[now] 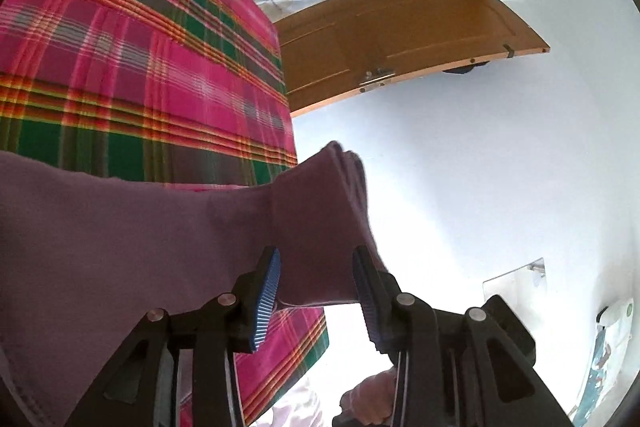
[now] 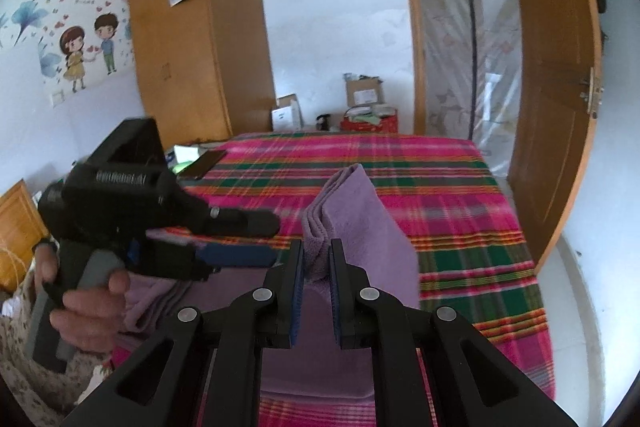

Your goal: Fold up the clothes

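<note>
A purple garment (image 2: 360, 227) lies partly folded on a bed with a pink and green plaid cover (image 2: 460, 187). My right gripper (image 2: 316, 259) is shut on a bunched fold of it and holds that fold up off the bed. My left gripper (image 1: 316, 267) has its jaws apart, with the garment's folded edge (image 1: 320, 211) between them; its pads (image 1: 268, 287) do not press the cloth. In the right wrist view the left gripper (image 2: 240, 239) sits to the left, over the garment's left part.
A wooden wardrobe (image 2: 196, 39) stands beyond the bed's far left. An open wooden door (image 2: 556, 87) is at the right. Boxes (image 2: 364, 95) and a red bin sit past the bed's far edge. A dark phone (image 2: 206, 163) lies on the bed's left edge.
</note>
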